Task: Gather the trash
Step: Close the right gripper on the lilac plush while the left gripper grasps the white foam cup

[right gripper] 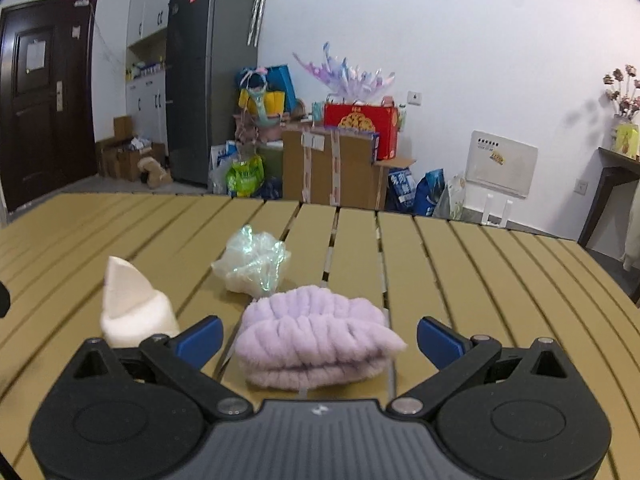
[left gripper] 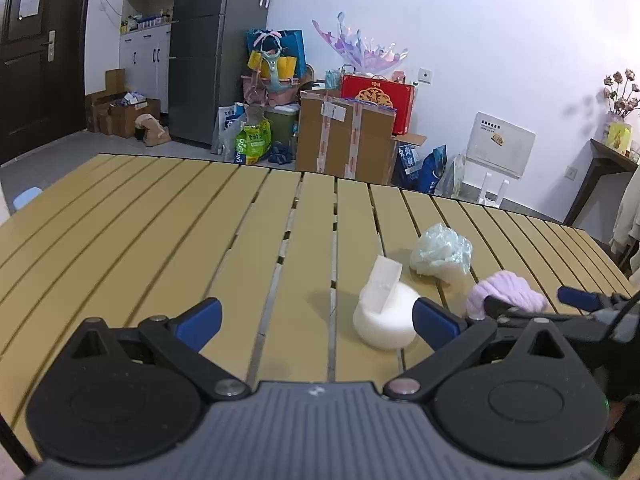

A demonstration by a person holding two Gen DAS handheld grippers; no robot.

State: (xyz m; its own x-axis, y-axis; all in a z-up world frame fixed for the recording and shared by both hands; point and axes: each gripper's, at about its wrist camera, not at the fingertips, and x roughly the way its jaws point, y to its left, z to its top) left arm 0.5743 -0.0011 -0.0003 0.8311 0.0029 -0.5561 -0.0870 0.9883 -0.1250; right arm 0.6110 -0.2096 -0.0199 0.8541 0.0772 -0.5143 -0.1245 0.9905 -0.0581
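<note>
On the yellow slatted table (left gripper: 160, 240) lie three items. A white foam lump (left gripper: 386, 316) with a foam wedge on top sits just left of my left gripper's right fingertip (left gripper: 434, 322). A crumpled clear plastic bag (left gripper: 440, 254) lies behind it. A folded lilac fluffy cloth (left gripper: 504, 294) lies to the right. My left gripper (left gripper: 316, 320) is open and empty above bare table. My right gripper (right gripper: 320, 338) is open, its fingers on either side of the lilac cloth (right gripper: 316, 340); whether they touch it I cannot tell. The foam (right gripper: 134, 312) and bag (right gripper: 254, 260) lie left and beyond.
The table's far edge (right gripper: 320, 204) gives onto floor with cardboard boxes (left gripper: 344, 140), bags, a red gift box and a grey fridge (left gripper: 208, 48). A dark side table with flowers (left gripper: 612, 152) stands right. The right gripper shows at the right edge of the left wrist view (left gripper: 532, 304).
</note>
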